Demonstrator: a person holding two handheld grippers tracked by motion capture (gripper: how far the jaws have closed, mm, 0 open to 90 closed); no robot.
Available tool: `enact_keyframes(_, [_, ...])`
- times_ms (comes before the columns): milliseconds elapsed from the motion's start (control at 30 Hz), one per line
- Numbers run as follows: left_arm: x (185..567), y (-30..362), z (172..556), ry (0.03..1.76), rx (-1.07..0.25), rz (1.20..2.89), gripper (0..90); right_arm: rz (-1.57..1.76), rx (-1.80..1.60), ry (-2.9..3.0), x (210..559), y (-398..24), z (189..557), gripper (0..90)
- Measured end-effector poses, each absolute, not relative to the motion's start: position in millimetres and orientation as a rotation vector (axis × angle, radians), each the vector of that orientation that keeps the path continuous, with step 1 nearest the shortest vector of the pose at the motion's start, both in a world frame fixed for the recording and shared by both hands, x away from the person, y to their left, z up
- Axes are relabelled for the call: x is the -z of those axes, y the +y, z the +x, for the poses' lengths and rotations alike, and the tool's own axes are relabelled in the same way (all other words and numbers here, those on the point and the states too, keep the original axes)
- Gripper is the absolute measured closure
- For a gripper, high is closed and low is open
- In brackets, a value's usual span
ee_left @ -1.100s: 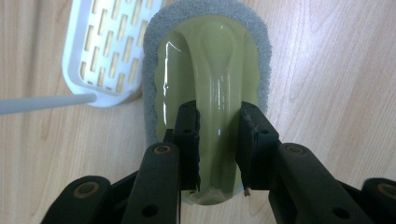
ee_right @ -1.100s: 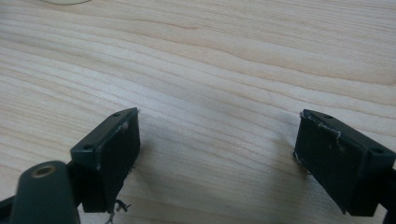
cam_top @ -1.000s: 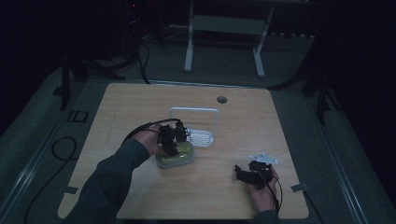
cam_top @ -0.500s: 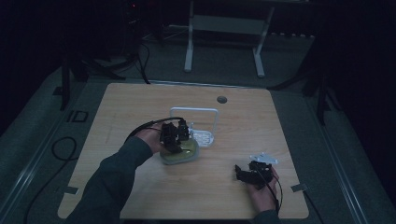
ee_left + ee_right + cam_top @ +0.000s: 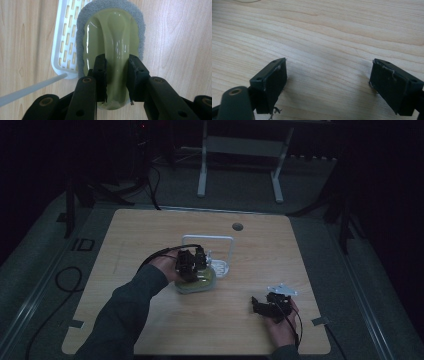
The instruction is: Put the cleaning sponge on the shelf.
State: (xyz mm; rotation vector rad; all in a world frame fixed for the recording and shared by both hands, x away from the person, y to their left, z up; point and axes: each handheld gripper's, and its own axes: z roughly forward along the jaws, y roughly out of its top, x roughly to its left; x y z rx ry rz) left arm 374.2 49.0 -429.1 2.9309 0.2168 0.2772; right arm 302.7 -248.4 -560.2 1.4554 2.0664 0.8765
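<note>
Sponge scrubber [image 5: 113, 40] — green plastic grip on a grey foam pad — sits clamped in your left gripper [image 5: 117, 80]; the two black jaws press on either flank of its raised central handle. In the left gripper view its long axis runs straight away from the jaws, rounded far end pointing up the frame, near end tucked under the jaws. In the high view the left gripper [image 5: 189, 265] holds it on the table [image 5: 150, 230] near the middle.

Edges: to the left of your jaws the foam overlaps the rim of a white slotted tray [image 5: 63, 42]; a thin white rod [image 5: 30, 90] crosses at lower left. To the right of the jaws, bare wood — open room on that side and beyond the far end.

Your right gripper [image 5: 328, 85] rests low over bare wood, jaws spread wide with nothing between them. In the high view it [image 5: 267, 307] lies well apart from the scrubber, near the table's front right edge.
</note>
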Motion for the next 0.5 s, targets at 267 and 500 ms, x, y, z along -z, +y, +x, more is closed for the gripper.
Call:
enact_keyframes(267, [427.8, 45.4, 375.3, 0.184, -0.282, 2.918, 71.7, 1.455, -0.877, 2.066, 560.2, -248.4, 302.7, 13.9])
enact_keyframes(500, [428.9, 42.9, 376.7, 0.149, -0.297, 2.917, 71.7, 1.455, -0.877, 2.066, 560.2, -248.4, 302.7, 13.9])
